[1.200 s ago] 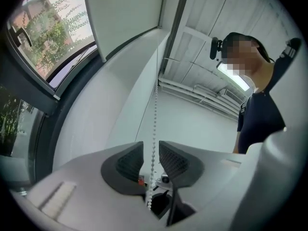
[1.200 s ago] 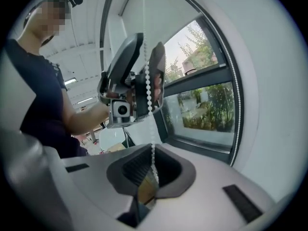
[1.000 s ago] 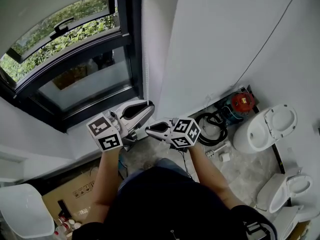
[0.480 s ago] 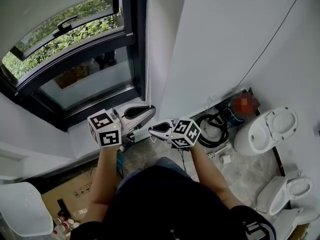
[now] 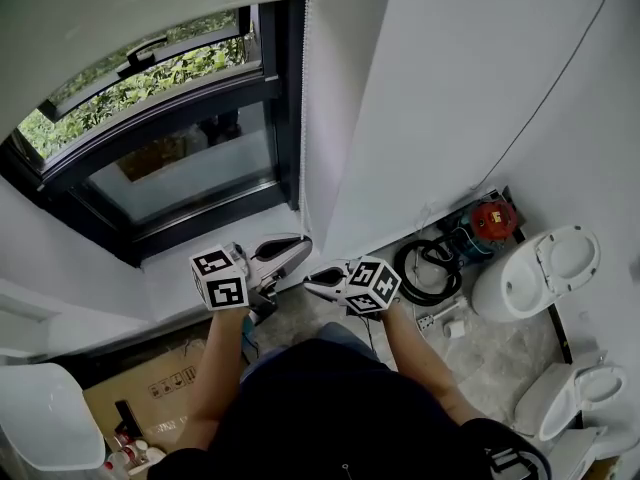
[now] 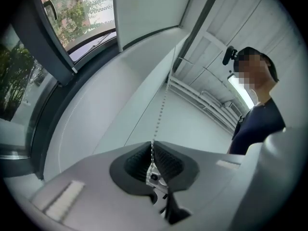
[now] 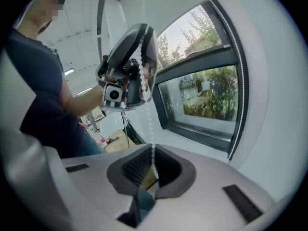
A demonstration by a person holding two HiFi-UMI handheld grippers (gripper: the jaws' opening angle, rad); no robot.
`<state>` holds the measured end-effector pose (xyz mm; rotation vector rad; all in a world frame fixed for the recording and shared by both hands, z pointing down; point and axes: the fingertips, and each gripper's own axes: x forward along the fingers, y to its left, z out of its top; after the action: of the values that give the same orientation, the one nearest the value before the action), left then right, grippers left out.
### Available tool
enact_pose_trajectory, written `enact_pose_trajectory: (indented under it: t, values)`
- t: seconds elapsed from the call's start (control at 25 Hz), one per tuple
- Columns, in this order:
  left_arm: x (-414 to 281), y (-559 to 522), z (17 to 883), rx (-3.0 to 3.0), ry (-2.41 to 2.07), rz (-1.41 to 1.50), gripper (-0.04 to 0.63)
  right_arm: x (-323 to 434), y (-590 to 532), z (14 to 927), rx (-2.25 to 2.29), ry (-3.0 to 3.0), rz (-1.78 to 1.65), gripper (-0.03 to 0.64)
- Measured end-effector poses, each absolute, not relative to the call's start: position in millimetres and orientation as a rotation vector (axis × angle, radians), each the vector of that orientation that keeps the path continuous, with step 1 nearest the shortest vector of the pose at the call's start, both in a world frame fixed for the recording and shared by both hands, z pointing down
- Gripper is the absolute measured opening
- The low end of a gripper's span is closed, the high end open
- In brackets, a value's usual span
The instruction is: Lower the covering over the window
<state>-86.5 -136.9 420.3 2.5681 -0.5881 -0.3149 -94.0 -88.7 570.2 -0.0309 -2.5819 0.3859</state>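
Both grippers pinch the bead chain [image 6: 160, 110]; left gripper [image 6: 153, 153], jaws just closed, sits above right gripper [image 7: 152, 154]. Chain runs vertically up-frame to the blind [image 5: 140, 8].

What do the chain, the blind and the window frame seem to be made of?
Chain: small white beads, matte, probably plastic. Blind: pale, smooth, flat sheet, likely fabric or vinyl; weave not visible. Frame: dark, smooth, straight bars, likely painted metal, perhaps plastic.

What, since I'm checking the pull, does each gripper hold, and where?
The bead chain: left gripper, its jaws just closed, and right gripper each pinch it between their pads.
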Motion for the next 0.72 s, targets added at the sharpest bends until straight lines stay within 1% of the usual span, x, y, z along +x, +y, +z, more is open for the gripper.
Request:
enact_pose_trajectory:
  t: [0.28,0.4,0.44,0.56,0.72]
  values:
    - [-83.7,-138.6,421.4,2.579,-0.592,-0.298,0.023,-89.7,-98.1,571.9,-0.012,-2.609,0.477,0.023]
    - [-76.1,-135.1,449.1,2.625,-0.623,-0.094,0.021,-86.1,-95.2,585.8,-0.023,-2.561,0.481,0.023]
    - [-74.5,-133.4,458.3,2.615,-0.626,-0.068,0.021,-83.4,-92.9,591.3,-0.020,-2.548,0.487,0.023]
    - [-76.2,-130.9,464.5,2.558,-0.613,-0.175,0.021,-75.0,-88.0,602.0,-0.001,-2.536,0.528,0.023]
    - [-78.2,-138.4,464.2,2.572,-0.623,-0.172,0.021,-68.6,-90.7,604.9,0.023,-2.534,0.524,0.023]
